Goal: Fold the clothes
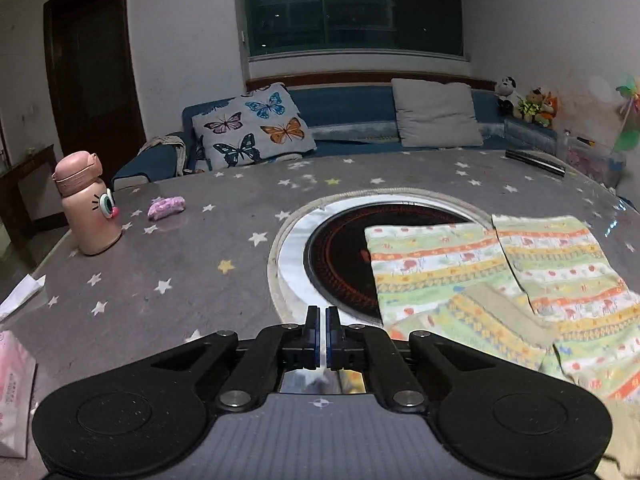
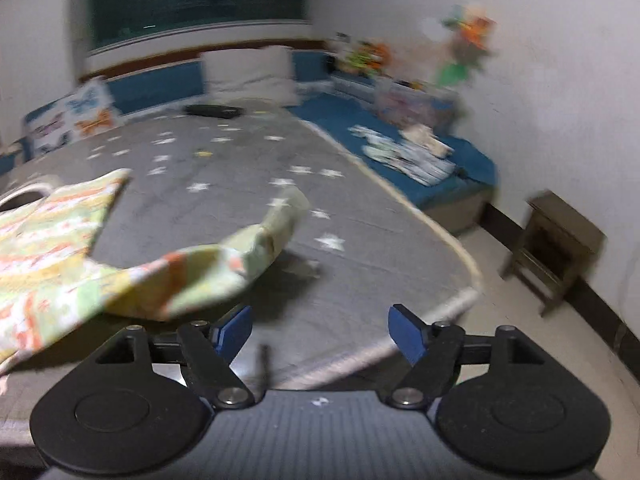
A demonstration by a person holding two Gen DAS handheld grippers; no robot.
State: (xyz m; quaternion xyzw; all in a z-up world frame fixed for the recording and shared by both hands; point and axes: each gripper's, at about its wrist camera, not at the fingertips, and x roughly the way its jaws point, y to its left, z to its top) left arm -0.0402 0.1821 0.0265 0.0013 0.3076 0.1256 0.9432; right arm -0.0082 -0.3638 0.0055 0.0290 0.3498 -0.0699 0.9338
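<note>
A pair of child's trousers (image 1: 496, 280) with green, orange and yellow stripes lies spread on the grey star-patterned table (image 1: 180, 264), its legs pointing away, partly over a round black hotplate (image 1: 340, 252). My left gripper (image 1: 322, 316) is shut and empty, just left of the trousers' waist. In the blurred right wrist view the trousers (image 2: 52, 248) lie at the left, with one part (image 2: 256, 248) lifted and curling in mid-air. My right gripper (image 2: 320, 330) is open and empty, to the right of that cloth.
A pink bottle (image 1: 86, 204) and a small purple lump (image 1: 166, 207) sit at the table's left. A black bar (image 1: 534, 162) lies at the far right. Sofa with cushions (image 1: 256, 128) behind. A wooden stool (image 2: 556, 248) stands right of the table edge (image 2: 448, 232).
</note>
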